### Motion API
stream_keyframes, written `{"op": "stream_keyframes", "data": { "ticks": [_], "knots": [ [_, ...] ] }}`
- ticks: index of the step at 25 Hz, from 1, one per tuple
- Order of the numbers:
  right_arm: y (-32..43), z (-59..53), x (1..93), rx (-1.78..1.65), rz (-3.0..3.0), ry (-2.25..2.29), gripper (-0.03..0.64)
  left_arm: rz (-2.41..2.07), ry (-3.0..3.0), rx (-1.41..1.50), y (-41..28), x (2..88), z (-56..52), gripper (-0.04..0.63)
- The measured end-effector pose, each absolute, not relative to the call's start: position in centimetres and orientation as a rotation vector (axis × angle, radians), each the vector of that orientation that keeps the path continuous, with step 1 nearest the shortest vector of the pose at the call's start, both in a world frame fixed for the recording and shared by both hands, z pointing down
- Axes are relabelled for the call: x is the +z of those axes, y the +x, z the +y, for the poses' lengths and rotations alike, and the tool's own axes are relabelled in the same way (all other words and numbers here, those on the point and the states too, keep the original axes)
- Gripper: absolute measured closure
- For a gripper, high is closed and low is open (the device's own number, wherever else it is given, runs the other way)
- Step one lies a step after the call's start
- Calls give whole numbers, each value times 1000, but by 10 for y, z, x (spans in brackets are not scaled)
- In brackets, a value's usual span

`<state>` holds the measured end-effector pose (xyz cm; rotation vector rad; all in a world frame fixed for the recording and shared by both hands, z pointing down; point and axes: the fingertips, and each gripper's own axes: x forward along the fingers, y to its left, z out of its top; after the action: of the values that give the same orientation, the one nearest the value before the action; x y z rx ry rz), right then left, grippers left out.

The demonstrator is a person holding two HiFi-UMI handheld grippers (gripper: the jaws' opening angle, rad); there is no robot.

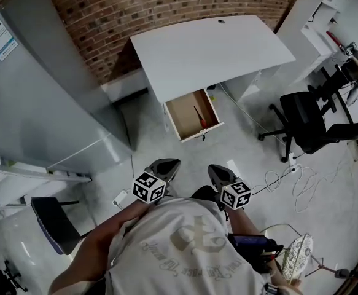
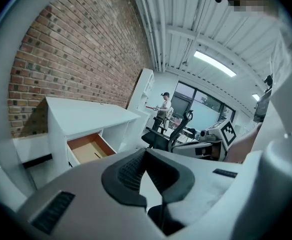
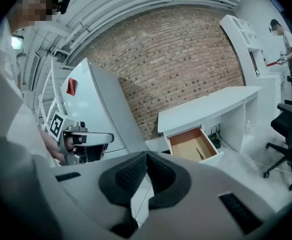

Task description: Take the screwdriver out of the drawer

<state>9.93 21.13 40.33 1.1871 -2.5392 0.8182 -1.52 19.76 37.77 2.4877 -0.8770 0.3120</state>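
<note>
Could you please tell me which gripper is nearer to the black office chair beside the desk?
Right. The right gripper lies down-left of the black office chair; the left gripper lies farther left still, beyond it.

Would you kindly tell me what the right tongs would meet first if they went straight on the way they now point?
Probably the bare floor in front of the open drawer: the right tongs tilt downward and nothing stands between. Depth is unclear, so the drawer front could come first.
</note>
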Motion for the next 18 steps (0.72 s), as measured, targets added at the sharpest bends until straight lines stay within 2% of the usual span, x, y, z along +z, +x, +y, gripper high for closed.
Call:
{"op": "stream_keyframes", "data": {
  "ticks": [18],
  "knots": [
    [79, 193, 407, 831, -2534, 1155, 594, -953, 2450, 284, -46, 378, 193, 575]
  ]
}}
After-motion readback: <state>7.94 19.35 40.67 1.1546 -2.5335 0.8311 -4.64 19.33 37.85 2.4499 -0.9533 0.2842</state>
